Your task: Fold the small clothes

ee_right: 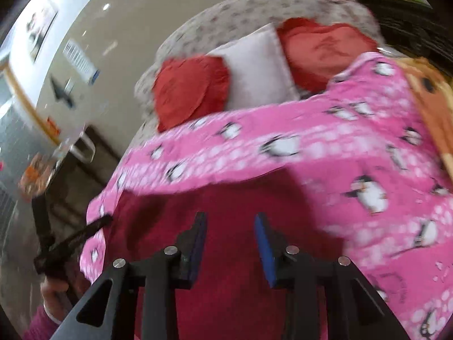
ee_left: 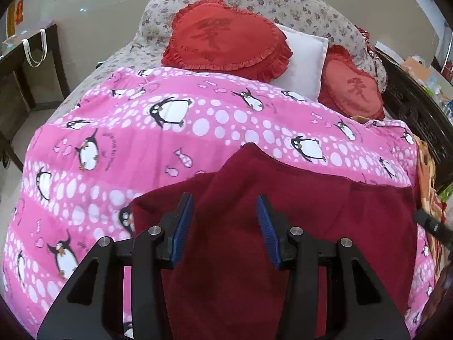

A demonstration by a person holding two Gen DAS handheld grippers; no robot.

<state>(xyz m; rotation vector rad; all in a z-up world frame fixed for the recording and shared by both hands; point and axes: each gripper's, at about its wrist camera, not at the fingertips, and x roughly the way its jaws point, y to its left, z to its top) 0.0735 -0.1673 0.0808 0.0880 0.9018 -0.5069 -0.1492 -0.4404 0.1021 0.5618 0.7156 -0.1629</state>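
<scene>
Red garment [ee_left: 283, 198] lies flat on pink penguin blanket [ee_left: 141, 141]. Left tongs [ee_left: 225, 206] apart above it, right tongs [ee_right: 230, 223] apart too, nothing clamped.

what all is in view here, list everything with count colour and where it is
garment: 1, dark red, spread on the blanket at the near edge, under both tools
blanket: 1, pink with penguins and white dots, covers the near part of the bed
heart cushions: 2, red with frills, at the head of the bed, either side of the pillow
pillow: 1, white, between the cushions
floral bedding: 1, beige with small flowers, behind the cushions
orange cloth: 1, orange patterned, right edge of the bed
side table: 1, dark wood, left of the bed
bag handles: 1 pair, white, at the table
left tool: 1, black with blue pads, open over the garment
right tool: 1, black with blue pads, open over the garment
</scene>
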